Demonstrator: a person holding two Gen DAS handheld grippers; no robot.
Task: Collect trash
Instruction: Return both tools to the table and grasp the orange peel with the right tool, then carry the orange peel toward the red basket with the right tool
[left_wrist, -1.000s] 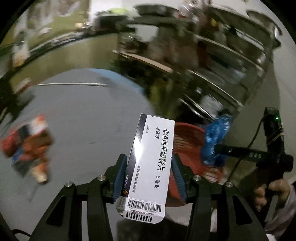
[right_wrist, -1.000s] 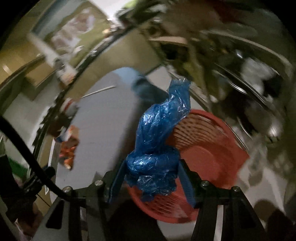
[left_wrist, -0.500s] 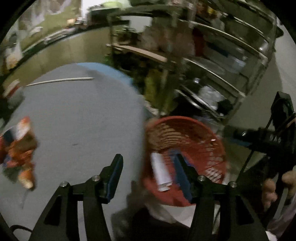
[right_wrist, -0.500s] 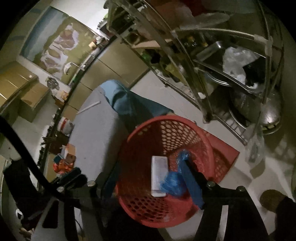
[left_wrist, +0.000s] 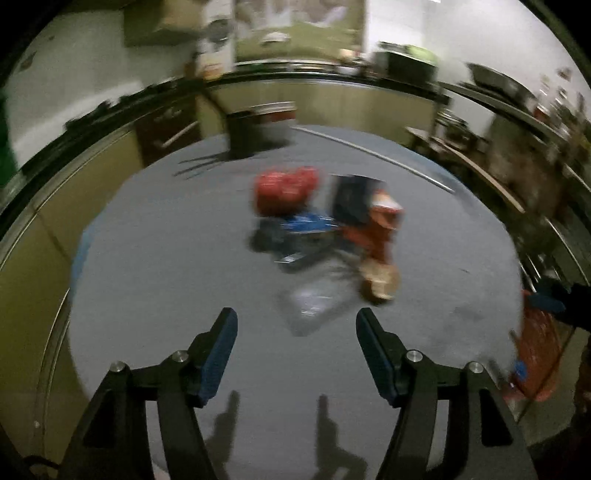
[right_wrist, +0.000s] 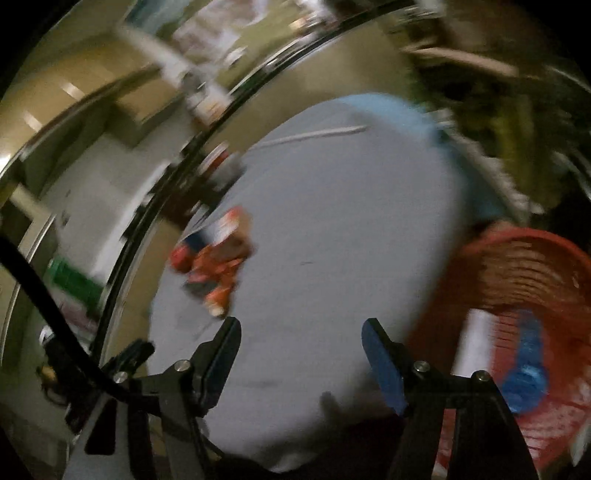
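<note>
A blurred heap of trash lies on the grey round table: a red packet, a dark packet, an orange wrapper and a clear plastic piece. My left gripper is open and empty, just short of the clear plastic. My right gripper is open and empty over the table, with the trash heap to its left. The red basket at the right holds a white box and a blue bag.
The red basket shows at the right edge of the left wrist view, off the table. A dark container and a thin white stick sit at the table's far side. Counters and metal shelves surround the table.
Both grippers let go of the box and blue bag into the basket. They have swung left from the basket to the table, and the left one now faces the trash heap.
</note>
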